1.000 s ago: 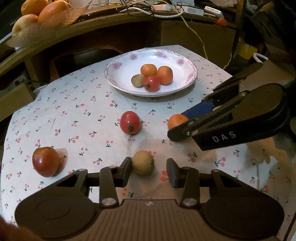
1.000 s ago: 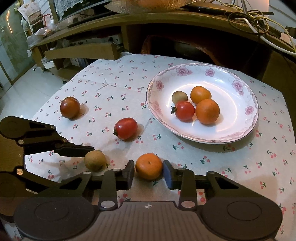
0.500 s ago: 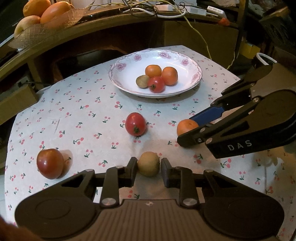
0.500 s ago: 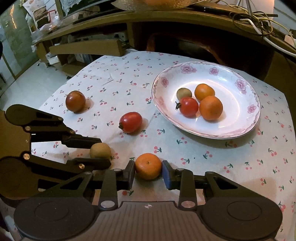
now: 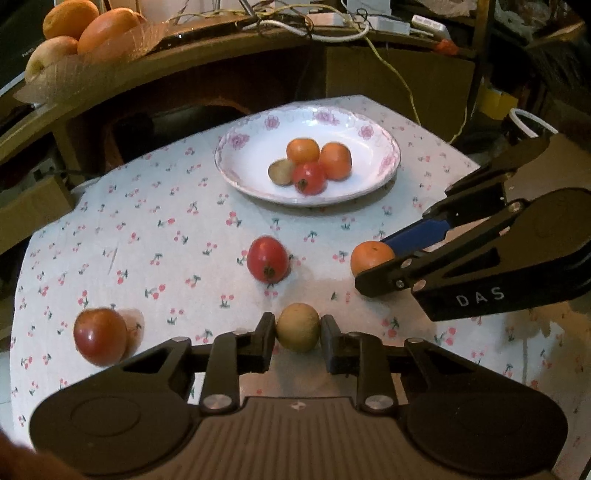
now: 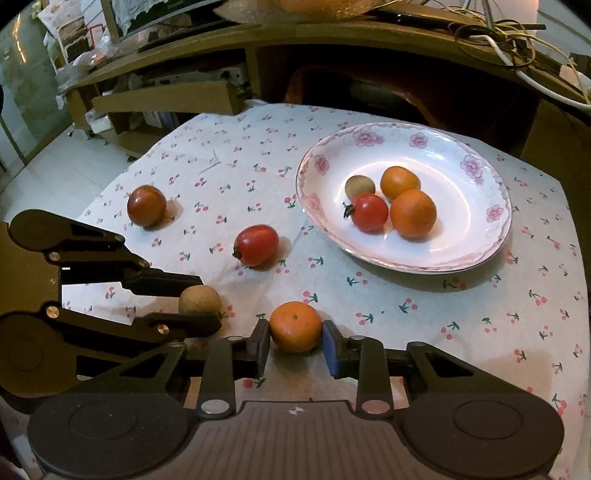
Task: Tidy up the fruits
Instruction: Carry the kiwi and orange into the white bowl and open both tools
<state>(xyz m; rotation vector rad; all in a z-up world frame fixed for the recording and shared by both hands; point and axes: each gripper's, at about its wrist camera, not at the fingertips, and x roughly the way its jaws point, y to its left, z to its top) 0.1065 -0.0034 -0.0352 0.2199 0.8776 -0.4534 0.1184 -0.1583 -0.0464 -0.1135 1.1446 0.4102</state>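
My left gripper [image 5: 297, 334] is shut on a small brown round fruit [image 5: 297, 327], also seen in the right wrist view [image 6: 199, 300]. My right gripper [image 6: 295, 338] is shut on an orange [image 6: 295, 326], which also shows in the left wrist view [image 5: 371, 256]. A white flowered plate [image 5: 373, 181] at the far side holds two oranges, a red tomato and a small brown fruit. A red tomato [image 5: 267, 259] lies on the cloth mid-table, and a darker tomato [image 5: 100, 335] lies at the left.
The table has a white cherry-print cloth [image 5: 166, 236]. Behind it runs a wooden desk [image 5: 184, 70] with cables and a tray of larger fruit [image 5: 74, 33]. Cardboard boxes [image 6: 166, 98] stand on the floor at the left.
Both grippers closed: the left jaws came in onto the brown fruit, the right jaws tightened on the orange. The left gripper moved slightly forward.
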